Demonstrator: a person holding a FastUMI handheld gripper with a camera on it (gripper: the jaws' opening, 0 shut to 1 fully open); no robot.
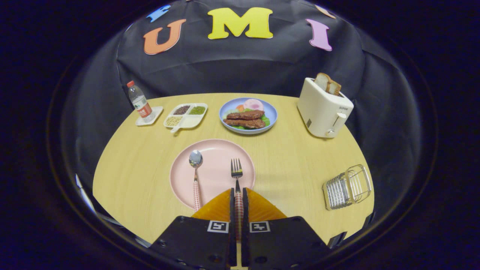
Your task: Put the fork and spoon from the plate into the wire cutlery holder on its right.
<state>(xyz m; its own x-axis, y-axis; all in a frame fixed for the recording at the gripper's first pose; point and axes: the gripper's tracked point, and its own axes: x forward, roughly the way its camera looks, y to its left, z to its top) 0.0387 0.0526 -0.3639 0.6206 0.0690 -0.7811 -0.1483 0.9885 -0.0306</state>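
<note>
Fork [236, 173] handle clamped between fingers [232, 198], tines pointing straight ahead over plate [213, 150].

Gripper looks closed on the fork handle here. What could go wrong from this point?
The gripper is shut on the fork far back on its handle, so the tined end may swing or slip in transit. The holder looks like light wire near the table edge; a missed insertion could push it off.
</note>
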